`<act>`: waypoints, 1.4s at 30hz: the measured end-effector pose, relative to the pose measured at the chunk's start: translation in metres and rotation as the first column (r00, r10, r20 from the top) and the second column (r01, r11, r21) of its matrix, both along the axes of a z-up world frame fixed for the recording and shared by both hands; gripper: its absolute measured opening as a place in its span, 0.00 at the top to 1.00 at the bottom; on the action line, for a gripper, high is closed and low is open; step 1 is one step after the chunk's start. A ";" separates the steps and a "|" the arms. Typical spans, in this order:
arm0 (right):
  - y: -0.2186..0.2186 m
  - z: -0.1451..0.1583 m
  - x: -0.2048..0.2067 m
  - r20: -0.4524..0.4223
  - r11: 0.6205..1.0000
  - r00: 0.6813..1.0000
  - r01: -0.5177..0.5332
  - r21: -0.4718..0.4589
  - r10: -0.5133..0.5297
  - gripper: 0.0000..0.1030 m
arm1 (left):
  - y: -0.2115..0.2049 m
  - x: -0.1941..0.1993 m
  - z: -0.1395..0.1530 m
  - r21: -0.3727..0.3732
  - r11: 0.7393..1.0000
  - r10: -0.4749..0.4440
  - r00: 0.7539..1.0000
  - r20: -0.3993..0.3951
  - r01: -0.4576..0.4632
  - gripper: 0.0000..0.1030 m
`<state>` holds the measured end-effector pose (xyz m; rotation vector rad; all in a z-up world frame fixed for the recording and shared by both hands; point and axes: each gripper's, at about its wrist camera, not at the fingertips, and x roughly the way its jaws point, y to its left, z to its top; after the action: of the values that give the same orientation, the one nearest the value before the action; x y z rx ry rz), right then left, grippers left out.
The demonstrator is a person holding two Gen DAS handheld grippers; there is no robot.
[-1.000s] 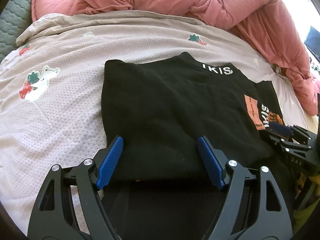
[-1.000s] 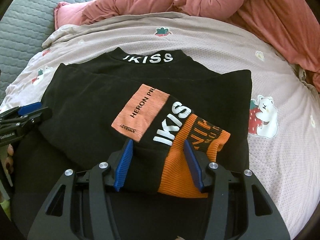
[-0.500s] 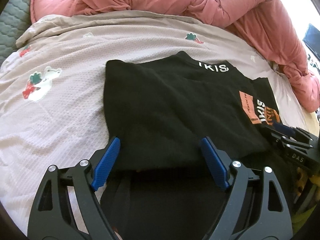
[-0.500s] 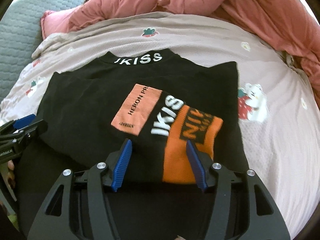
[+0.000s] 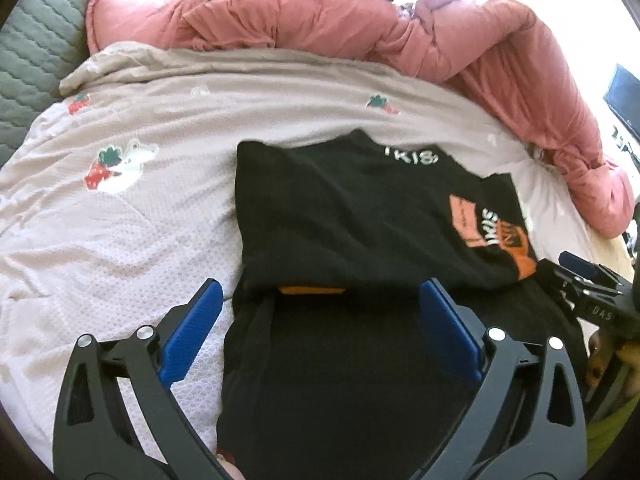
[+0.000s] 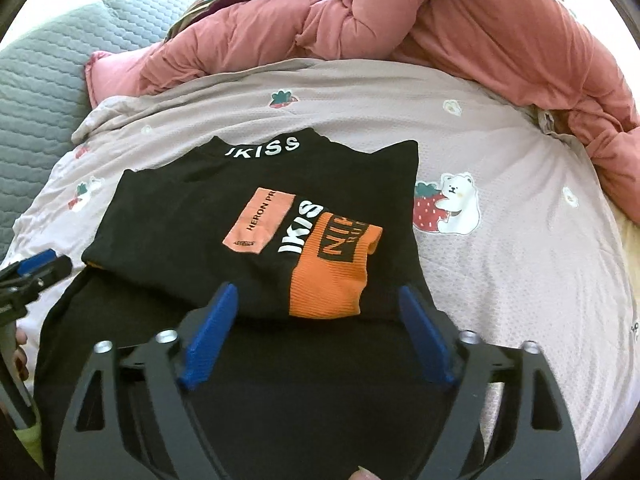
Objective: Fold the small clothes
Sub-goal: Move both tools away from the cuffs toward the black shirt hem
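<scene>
Both the left gripper [image 5: 318, 312] and right gripper [image 6: 316, 318] gape wide, empty, with the folded black-and-orange knit sweater [image 6: 256, 216] just ahead on the bed.

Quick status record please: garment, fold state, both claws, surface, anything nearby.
garment: black top with orange sleeve cuff and white lettering
fold state: sleeves folded in over the body, lower part lying flat toward the claws
left claw: open, holding nothing, over the lower part
right claw: open, holding nothing, just short of the cuff
surface: pale bedspread with bear and strawberry prints
nearby: pink duvet bunched behind the top
</scene>
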<state>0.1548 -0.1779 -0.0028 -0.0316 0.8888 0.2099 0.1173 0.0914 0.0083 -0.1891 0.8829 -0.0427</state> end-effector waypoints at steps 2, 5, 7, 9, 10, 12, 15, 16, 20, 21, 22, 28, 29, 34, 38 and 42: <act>-0.002 0.008 -0.003 0.029 1.000 1.000 0.002 0.023 -0.002 0.13 | -0.003 -0.004 0.007 0.009 1.000 -0.002 1.000 0.014 0.002 0.09; -0.004 0.017 -0.007 0.049 0.999 0.999 -0.004 0.038 0.002 0.08 | -0.006 -0.008 0.014 0.008 1.000 0.002 1.000 0.024 -0.002 0.09; -0.005 0.025 -0.012 0.070 0.999 0.997 -0.017 0.045 0.013 0.08 | -0.007 -0.012 0.019 0.010 1.000 0.005 1.000 0.030 -0.005 0.09; -0.007 0.032 -0.017 0.086 0.998 0.996 -0.024 0.059 0.019 0.08 | -0.008 -0.016 0.023 0.022 1.000 0.010 0.999 0.033 -0.011 0.09; -0.008 0.035 -0.019 0.090 0.997 0.996 -0.027 0.065 0.021 0.07 | -0.009 -0.018 0.025 0.027 1.000 0.013 0.999 0.036 -0.014 0.09; -0.011 0.042 -0.023 0.105 0.997 0.994 -0.038 0.072 0.030 0.07 | -0.010 -0.021 0.029 0.035 0.999 0.018 0.999 0.042 -0.019 0.09; -0.015 0.049 -0.029 0.117 0.995 0.992 -0.047 0.083 0.037 0.07 | -0.011 -0.026 0.033 0.041 0.999 0.026 0.999 0.043 -0.028 0.09; -0.016 0.050 -0.030 0.119 0.995 0.992 -0.050 0.086 0.040 0.07 | -0.011 -0.027 0.035 0.045 0.999 0.029 0.999 0.045 -0.031 0.09; -0.021 0.057 -0.037 0.133 0.994 0.990 -0.061 0.092 0.049 0.06 | -0.012 -0.034 0.042 0.061 0.997 0.038 0.998 0.053 -0.041 0.09; -0.022 0.060 -0.038 0.137 0.993 0.989 -0.063 0.095 0.049 0.06 | -0.012 -0.036 0.045 0.064 0.997 0.040 0.998 0.057 -0.044 0.09; -0.023 0.061 -0.040 0.142 0.993 0.989 -0.064 0.099 0.050 0.06 | -0.011 -0.038 0.046 0.066 0.997 0.043 0.997 0.060 -0.047 0.09; -0.025 0.072 -0.051 0.166 0.992 0.984 -0.080 0.099 0.063 0.06 | -0.007 -0.051 0.058 0.064 0.996 0.062 0.995 0.081 -0.067 0.09; -0.025 0.074 -0.053 0.171 0.992 0.983 -0.083 0.097 0.066 0.06 | -0.006 -0.053 0.059 0.062 0.996 0.065 0.994 0.086 -0.071 0.09; -0.025 0.084 -0.065 0.201 0.991 0.976 -0.100 0.093 0.079 0.06 | 0.000 -0.065 0.066 0.057 0.994 0.084 0.991 0.103 -0.090 0.09; -0.025 0.088 -0.071 0.208 0.990 0.974 -0.109 0.087 0.089 0.05 | 0.002 -0.072 0.069 0.053 0.994 0.089 0.990 0.108 -0.095 0.09; -0.027 0.090 -0.078 0.210 0.990 0.973 -0.111 0.088 0.090 0.05 | 0.003 -0.076 0.069 0.058 0.994 0.089 0.990 0.105 -0.096 0.09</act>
<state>0.0765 -0.2045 0.0870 -0.0058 0.6697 0.3392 0.0408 0.0942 0.0769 -0.1679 0.7718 0.0614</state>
